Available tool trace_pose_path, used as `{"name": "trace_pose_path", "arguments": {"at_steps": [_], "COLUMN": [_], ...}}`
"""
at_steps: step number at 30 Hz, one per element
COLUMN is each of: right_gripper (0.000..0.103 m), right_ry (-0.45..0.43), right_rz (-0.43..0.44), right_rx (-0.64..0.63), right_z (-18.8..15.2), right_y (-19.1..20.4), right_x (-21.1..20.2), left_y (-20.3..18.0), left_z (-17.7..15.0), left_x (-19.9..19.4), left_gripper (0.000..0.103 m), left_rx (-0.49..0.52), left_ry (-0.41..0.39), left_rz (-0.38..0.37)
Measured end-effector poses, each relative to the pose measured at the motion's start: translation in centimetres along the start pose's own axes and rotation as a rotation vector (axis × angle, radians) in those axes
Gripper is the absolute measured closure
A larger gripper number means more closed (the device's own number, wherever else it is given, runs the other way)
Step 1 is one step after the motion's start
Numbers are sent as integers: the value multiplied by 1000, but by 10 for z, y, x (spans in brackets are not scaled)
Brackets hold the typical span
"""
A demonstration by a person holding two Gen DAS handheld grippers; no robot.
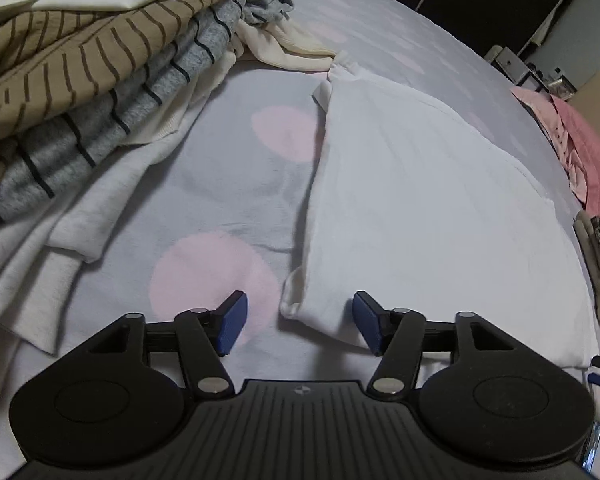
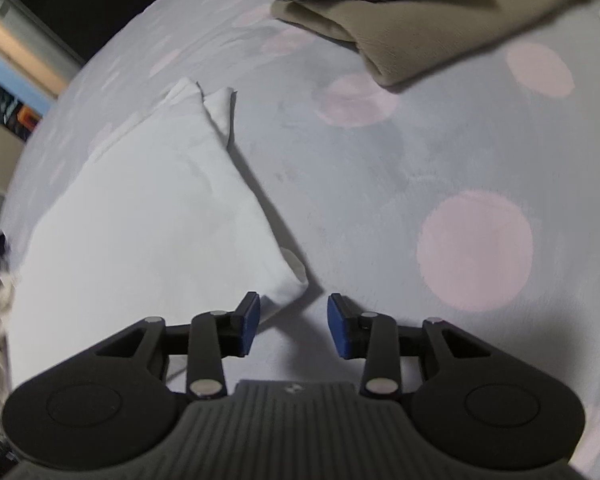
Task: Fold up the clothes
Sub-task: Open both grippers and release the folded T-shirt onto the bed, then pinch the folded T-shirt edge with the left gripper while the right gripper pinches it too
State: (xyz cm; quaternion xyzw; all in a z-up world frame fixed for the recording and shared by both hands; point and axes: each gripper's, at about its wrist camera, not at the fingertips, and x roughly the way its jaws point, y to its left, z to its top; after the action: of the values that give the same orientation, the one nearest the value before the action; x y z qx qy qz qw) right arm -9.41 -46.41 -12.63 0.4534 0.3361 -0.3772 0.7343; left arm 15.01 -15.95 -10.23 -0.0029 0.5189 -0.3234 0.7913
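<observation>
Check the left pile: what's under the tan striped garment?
Under the tan striped garment lies a grey garment with dark stripes, then white fabric on the bedspread. Anything deeper in the pile is covered.

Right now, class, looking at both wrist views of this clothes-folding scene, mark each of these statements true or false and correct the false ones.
1. The white garment lies folded on the bedsheet. True.
2. The left gripper is clamped on a striped shirt. False: its jaws stand open over the near corner of the white garment, gripping nothing.
3. A pile of unfolded clothes, with tan striped and grey striped pieces, lies to the left in the left wrist view. True.
4. The bedsheet is plain green. False: it is pale grey with large pink dots.
5. The right gripper holds the folded tan garment. False: it is open and empty beside a corner of the white garment; the tan garment lies far ahead.
</observation>
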Motion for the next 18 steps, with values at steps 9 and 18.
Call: {"name": "trace_pose_path", "arguments": {"at_steps": [9, 18], "right_gripper": [61, 84], "right_ry": [-23, -41], "right_rz": [74, 41], "right_rx": [126, 80], "right_z": [2, 8], "right_y": [-8, 10], "right_x": [13, 34], "left_y": [-3, -1], "left_z": [-5, -16], "left_x": [17, 11], "left_gripper": [41, 83], "left_rx": [-112, -178], "left_ry": [-39, -109], "left_rz": [-19, -1]}}
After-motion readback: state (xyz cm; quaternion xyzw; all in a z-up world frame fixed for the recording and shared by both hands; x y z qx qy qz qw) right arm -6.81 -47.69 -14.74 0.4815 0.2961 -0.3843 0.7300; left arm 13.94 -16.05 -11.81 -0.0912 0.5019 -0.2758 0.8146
